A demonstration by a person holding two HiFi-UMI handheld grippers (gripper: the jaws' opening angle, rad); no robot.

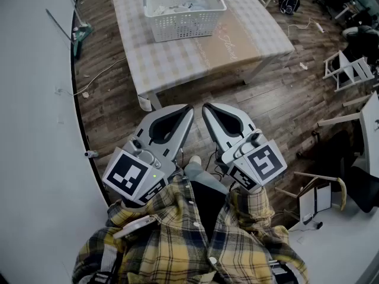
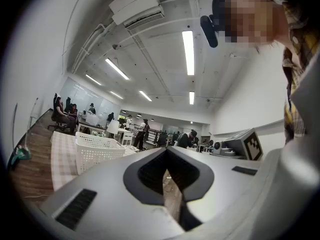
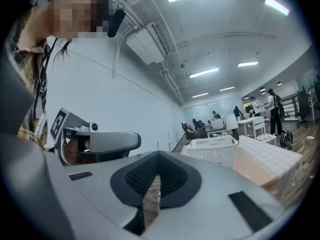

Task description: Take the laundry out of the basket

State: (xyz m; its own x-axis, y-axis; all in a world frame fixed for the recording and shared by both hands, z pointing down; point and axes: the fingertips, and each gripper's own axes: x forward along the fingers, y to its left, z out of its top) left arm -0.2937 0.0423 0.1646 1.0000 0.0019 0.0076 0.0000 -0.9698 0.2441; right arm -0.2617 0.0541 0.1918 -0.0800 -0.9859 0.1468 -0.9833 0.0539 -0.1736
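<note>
A white slatted laundry basket (image 1: pixel 184 12) stands on the far part of a checked-cloth table (image 1: pixel 166 58), with pale crumpled laundry (image 1: pixel 177 5) inside. The same basket (image 2: pixel 97 151) is small at the left of the left gripper view, and the basket (image 3: pixel 213 150) sits right of centre in the right gripper view. My left gripper (image 1: pixel 188 110) and right gripper (image 1: pixel 206 108) are held side by side close to my body, well short of the table, over the wooden floor. Both are shut with nothing between their jaws.
A white curved wall (image 1: pixel 35 129) runs along the left. A white folding step stool (image 1: pixel 349 70) lies at the right, and cables and small items lie on the floor (image 1: pixel 284 99) around the table. A desk corner with a chair (image 1: pixel 331 194) is at the lower right. Several people sit and stand far off.
</note>
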